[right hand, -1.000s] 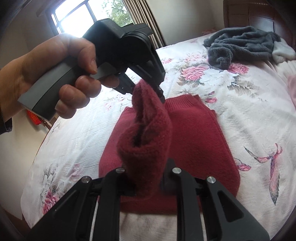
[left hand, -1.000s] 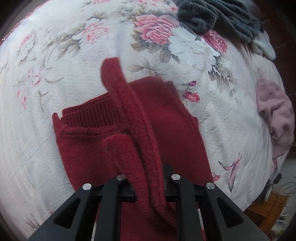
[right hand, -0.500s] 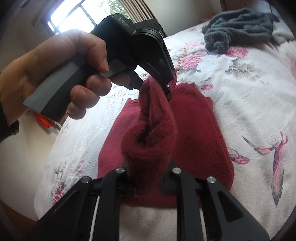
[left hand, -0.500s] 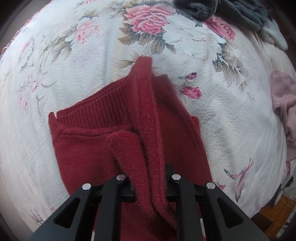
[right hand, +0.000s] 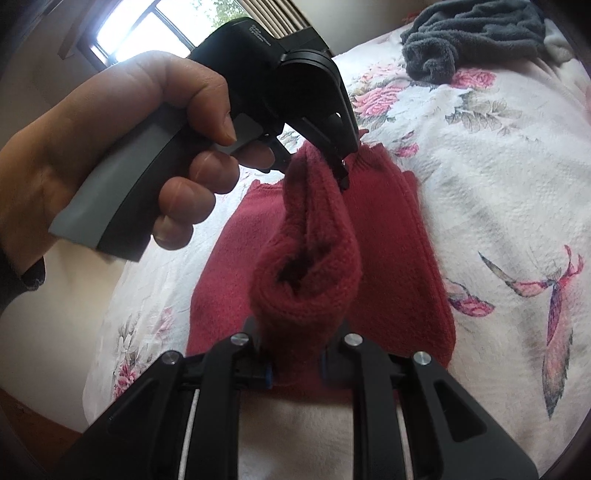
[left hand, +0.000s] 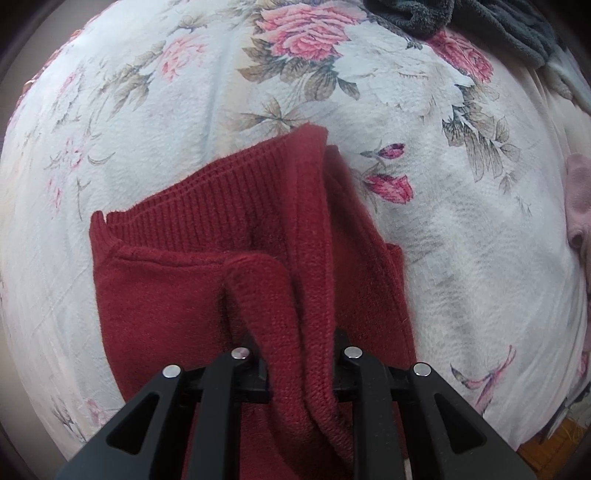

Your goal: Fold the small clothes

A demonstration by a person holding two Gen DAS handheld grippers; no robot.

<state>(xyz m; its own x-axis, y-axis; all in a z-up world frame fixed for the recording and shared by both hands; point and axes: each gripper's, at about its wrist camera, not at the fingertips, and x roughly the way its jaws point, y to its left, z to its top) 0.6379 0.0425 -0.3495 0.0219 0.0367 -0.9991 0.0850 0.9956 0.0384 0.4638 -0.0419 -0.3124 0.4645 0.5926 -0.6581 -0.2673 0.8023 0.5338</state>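
Where pinched, dark-red sweater bunched.

Only 1 piece of lettering is seen: 2 short lines of small pale print are carried on the top of the black body of the left gripper, near its rear end, in the right wrist view. The characters are too small and too blurred to be read, so no word, brand or number can be given. No legible text, label or sign is found on the red sweater, on the floral bedspread, which bears only printed roses and birds, or on the grey garment beyond it.
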